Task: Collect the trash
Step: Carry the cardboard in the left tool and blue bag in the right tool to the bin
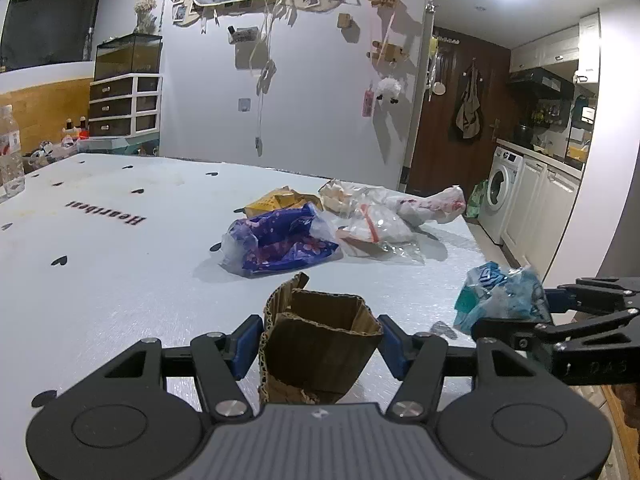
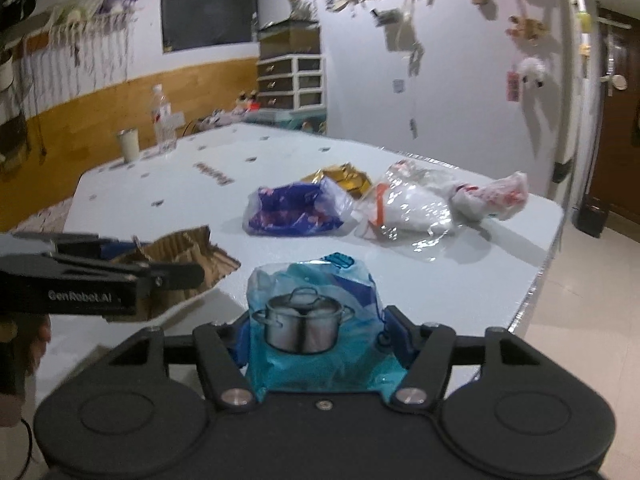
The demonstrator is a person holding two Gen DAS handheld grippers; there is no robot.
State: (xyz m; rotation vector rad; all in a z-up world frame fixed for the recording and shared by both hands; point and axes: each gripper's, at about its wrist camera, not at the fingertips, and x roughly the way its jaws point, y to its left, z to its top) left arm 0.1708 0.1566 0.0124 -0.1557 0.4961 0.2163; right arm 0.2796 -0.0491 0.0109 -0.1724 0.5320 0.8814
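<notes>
Corrugated cardboard piece – matt, rough; blue plastic wrapper – glossy, crinkled.

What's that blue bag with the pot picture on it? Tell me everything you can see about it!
The blue bag is crinkly, shiny plastic, teal and darker blue, printed with a steel cooking pot with a lid. It looks crumpled and empty. The right gripper is shut on it, blue pads pressing both sides, holding it upright near the white table's edge. From the left wrist view it shows as a scrunched bundle. Nothing else touches it.

Black linkage left gripper with blue pads, silver screws; side lettering apparently "GenRobot.AI".
</notes>
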